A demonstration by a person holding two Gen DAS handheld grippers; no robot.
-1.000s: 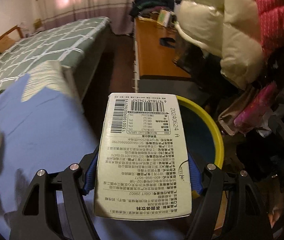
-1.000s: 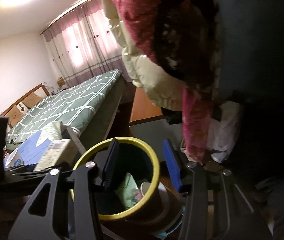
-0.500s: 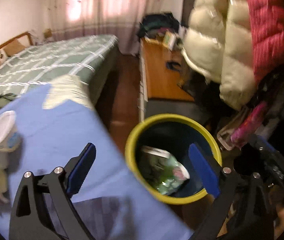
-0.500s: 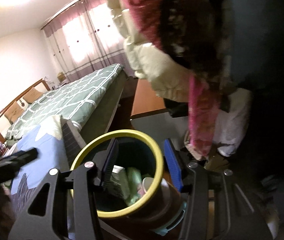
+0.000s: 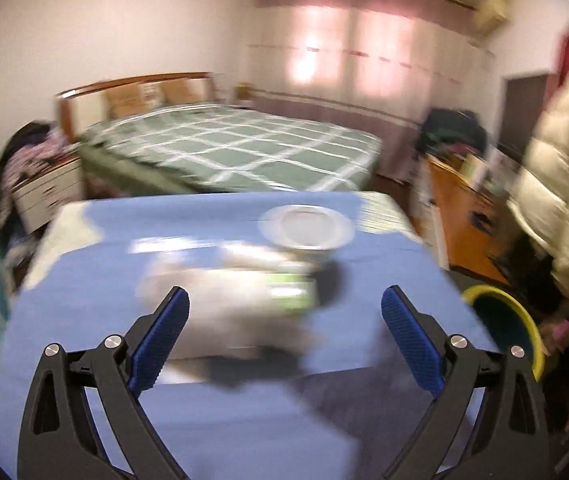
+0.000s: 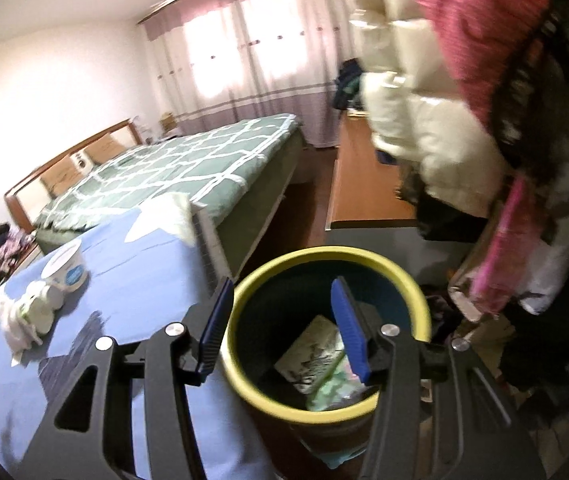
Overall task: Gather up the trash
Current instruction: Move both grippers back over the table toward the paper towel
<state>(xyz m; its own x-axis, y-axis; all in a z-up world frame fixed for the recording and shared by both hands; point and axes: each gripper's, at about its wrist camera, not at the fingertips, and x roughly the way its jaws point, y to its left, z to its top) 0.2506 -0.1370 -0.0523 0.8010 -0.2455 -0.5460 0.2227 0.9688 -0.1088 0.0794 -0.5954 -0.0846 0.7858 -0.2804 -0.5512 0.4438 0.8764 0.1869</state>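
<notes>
My left gripper [image 5: 284, 312] is open and empty above the blue tablecloth [image 5: 204, 420]. Ahead of it lie blurred white crumpled trash [image 5: 228, 280] and a white cup [image 5: 306, 232]. The yellow-rimmed bin [image 5: 520, 320] stands off the table's right edge. My right gripper [image 6: 280, 320] is open and empty over the bin [image 6: 252, 376], which holds a carton [image 6: 308, 352] and a green wrapper [image 6: 332, 384]. The cup [image 6: 66, 270] and the crumpled trash [image 6: 28, 316] show at the left in the right wrist view.
A green checked bed [image 5: 236, 152] lies behind the table. A wooden desk [image 6: 364, 184] stands to the right. Puffy white and red jackets [image 6: 436, 120] hang above the bin. Dark clutter fills the floor at the right.
My left gripper opened and the carton dropped into the bin. The left gripper then swung left, back over the table toward the crumpled trash. The right gripper stayed above the bin.
</notes>
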